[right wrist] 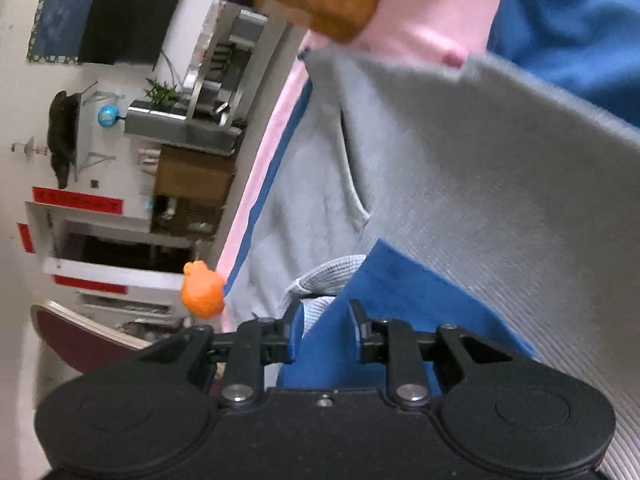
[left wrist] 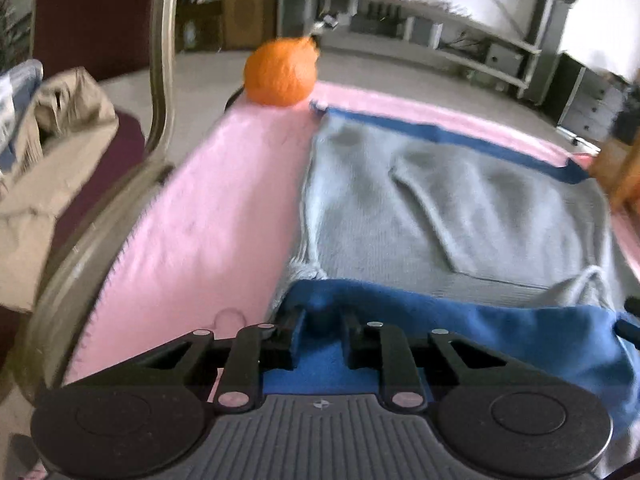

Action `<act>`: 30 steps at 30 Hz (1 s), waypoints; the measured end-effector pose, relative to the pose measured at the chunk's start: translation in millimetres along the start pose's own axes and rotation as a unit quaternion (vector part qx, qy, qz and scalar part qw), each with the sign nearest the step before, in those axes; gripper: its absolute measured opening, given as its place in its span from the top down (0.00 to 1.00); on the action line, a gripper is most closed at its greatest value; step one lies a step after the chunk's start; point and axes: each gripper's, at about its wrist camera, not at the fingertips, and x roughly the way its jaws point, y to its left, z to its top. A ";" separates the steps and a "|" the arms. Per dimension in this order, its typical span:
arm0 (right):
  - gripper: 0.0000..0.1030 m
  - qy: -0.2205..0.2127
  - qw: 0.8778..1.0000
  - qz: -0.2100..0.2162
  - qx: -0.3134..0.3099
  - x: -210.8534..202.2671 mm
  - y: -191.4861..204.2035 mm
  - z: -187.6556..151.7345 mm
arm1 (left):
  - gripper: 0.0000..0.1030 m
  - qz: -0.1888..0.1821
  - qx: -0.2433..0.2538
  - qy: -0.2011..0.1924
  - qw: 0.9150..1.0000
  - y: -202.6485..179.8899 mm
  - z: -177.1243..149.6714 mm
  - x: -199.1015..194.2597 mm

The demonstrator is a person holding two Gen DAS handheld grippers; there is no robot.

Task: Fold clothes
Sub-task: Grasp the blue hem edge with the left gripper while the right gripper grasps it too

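- Grey knit with blue trim: the sweater [left wrist: 460, 200] lies spread on a pink cloth [left wrist: 192, 232] that covers the desk, one sleeve [left wrist: 448, 208] laid diagonally across its body.
- The near edge of the garment is blue fabric, and both grippers have it. The left gripper [left wrist: 322, 328] is pinched on the blue hem [left wrist: 440, 320] near the garment's left corner, jaws drawn in with cloth bunched between them; the right gripper [right wrist: 326, 320] grips blue cloth [right wrist: 392, 300] too, with a ribbed grey cuff [right wrist: 320, 276] gathered just at its left finger.
- The relation that counts: from both grippers the sweater stretches straight ahead, its far blue-banded edge [left wrist: 452, 136] running across the view, so the held edge looks set to be carried forward over the body. Each gripper is at its own corner; neither is clearly nearer the far edge.
- In the right wrist view the scene is rolled sideways and a broad grey panel [right wrist: 500, 200] appears raised off the desk (a judgement, as the blur makes its height uncertain).
- Further out, an orange plush ball [left wrist: 280, 74] sits on the pink cloth at the far left corner, just beyond the garment. A chair [left wrist: 160, 80] with beige clothing [left wrist: 52, 152] piled on it stands to the left, off the desk.
- Hard to tell: how many layers each gripper holds, and the sweater's right side, which is cut off by a tan wooden object [left wrist: 620, 168] at the frame edge.
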 end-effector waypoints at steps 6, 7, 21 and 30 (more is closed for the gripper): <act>1.00 -0.077 0.995 -0.063 0.008 5.3 -21.4 12.4 | 0.77 0.021 -0.014 0.000 1.000 -1.3 1.6 1.4; 0.97 -0.098 0.992 -0.075 0.012 0.2 -23.1 13.2 | 0.77 0.027 -0.015 -0.008 0.999 -1.7 1.0 -5.1; 0.76 -0.046 0.991 -0.053 -0.110 -115.9 23.8 -43.8 | 0.69 -0.045 -0.004 -0.026 0.999 32.2 -63.2 -120.0; 0.76 -0.030 0.988 -0.081 -0.129 -129.5 6.6 -64.5 | 0.76 -0.032 0.001 -0.032 0.999 22.7 -72.9 -109.7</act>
